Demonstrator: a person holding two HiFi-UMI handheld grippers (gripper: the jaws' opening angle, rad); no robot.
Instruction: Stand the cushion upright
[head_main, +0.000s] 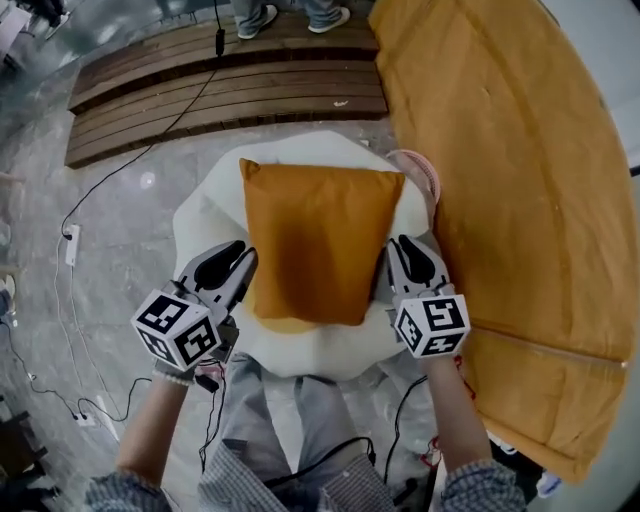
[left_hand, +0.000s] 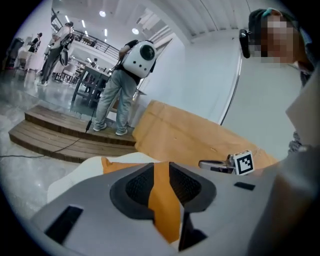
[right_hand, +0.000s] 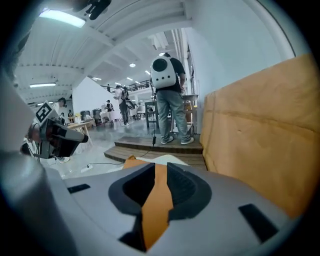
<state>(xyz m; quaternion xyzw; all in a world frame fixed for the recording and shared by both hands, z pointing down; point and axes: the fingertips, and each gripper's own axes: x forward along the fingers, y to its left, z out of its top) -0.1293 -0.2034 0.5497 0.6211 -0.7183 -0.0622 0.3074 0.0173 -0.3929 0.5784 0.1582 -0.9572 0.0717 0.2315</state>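
An orange cushion (head_main: 320, 240) lies flat on a white rounded seat (head_main: 203, 222). My left gripper (head_main: 246, 264) is at the cushion's left edge and my right gripper (head_main: 397, 252) at its right edge, both low and near me. In the left gripper view the jaws (left_hand: 161, 176) stand a little apart, and a strip of the cushion (left_hand: 165, 205) fills the narrow gap. The right gripper view shows the same: slightly parted jaws (right_hand: 160, 176) with the orange fabric (right_hand: 156, 205) between them. I cannot see the pads pressing on it.
A large tan curved board (head_main: 520, 180) stands close on the right. A low wooden platform (head_main: 220, 90) lies beyond the seat, with a person (right_hand: 170, 95) standing on it. Cables (head_main: 100, 190) run over the grey floor at the left. A pink object (head_main: 422, 172) sits by the seat's right rim.
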